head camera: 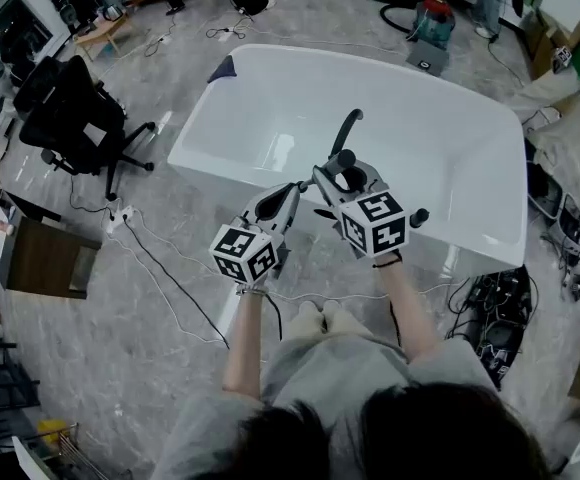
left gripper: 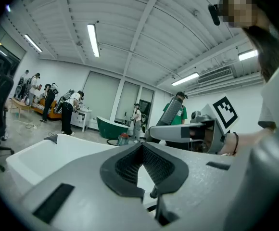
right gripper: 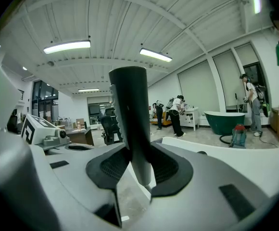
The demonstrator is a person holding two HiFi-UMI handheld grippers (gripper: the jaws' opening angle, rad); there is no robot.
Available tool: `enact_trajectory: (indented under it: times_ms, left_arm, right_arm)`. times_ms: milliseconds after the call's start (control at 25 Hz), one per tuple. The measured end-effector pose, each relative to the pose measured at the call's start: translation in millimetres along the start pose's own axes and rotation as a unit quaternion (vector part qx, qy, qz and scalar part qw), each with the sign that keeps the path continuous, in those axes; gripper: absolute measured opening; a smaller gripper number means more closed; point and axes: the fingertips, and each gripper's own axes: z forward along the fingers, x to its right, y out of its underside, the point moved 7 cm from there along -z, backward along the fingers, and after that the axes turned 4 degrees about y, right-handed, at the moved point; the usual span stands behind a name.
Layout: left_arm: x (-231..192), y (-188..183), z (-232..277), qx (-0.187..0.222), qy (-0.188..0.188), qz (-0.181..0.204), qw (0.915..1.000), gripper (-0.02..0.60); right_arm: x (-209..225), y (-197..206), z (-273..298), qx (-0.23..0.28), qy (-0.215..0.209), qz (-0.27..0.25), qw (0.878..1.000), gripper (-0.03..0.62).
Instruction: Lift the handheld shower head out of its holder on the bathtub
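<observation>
Two handheld grippers hover at the near rim of a white bathtub (head camera: 440, 138): the right gripper (head camera: 336, 166) pinches the dark shower head (head camera: 349, 128) by its handle, upright above the tub, while the left gripper (head camera: 298, 188) stands with jaws apart, empty.

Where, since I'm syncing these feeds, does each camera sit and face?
Head view: on the person's head, looking steeply down on the white bathtub; both forearms, left gripper and right gripper show.
Left gripper view: on the left gripper, looking past its open jaws across the bathtub; the right gripper shows at right.
Right gripper view: on the right gripper, looking along jaws closed on the shower head; the left gripper shows at left.
Shared: both gripper views catch the green tub.
</observation>
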Motion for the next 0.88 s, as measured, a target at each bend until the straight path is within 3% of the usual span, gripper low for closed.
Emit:
enact_trajectory:
  times_ms: [880]
  left_arm:
    - [30.5, -39.5, -7.5, 0.021, 0.032, 0.061, 0.9974, 0.006]
  right_arm:
    - [-6.4, -38.3, -44.4, 0.04, 0.01, -0.015, 0.999, 0.133]
